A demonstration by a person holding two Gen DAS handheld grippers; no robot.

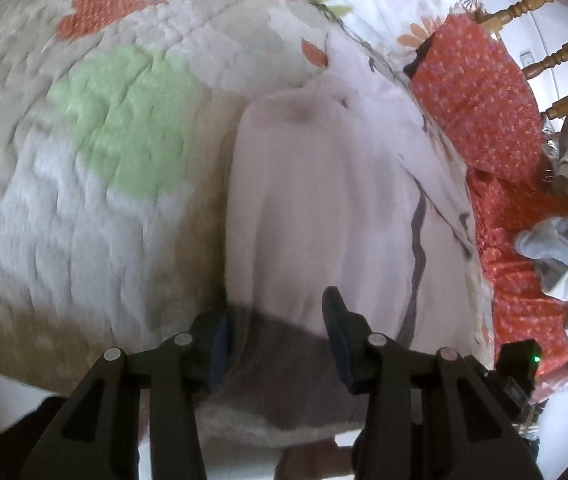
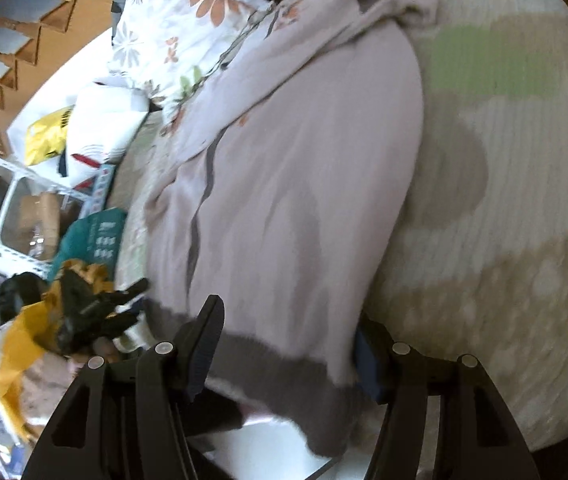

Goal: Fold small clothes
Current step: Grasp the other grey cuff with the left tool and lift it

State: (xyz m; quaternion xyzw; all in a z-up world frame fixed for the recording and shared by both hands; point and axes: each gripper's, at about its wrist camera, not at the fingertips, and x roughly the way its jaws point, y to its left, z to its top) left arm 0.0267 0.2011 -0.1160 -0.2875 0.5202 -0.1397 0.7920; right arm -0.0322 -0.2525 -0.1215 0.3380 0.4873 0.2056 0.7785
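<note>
Both claws, our left claw (image 1: 275,334) and right claw (image 2: 284,354), hang released, jaws spread across the grey-banded hem of one pale garment (image 1: 324,208) lying on the quilted bed (image 1: 83,160).

Open quilt (image 1: 95,184) spreads bare to the left of the pale garment (image 1: 324,208) — free room there on the bed. The right side is crowded: red patterned fabric (image 1: 484,100) just beside the garment, crumpled pale clothes (image 1: 560,248) near it, and a wooden chair (image 1: 556,56) behind — bags (image 2: 47,140) and shelving (image 2: 11,208) beyond the bed edge.
</note>
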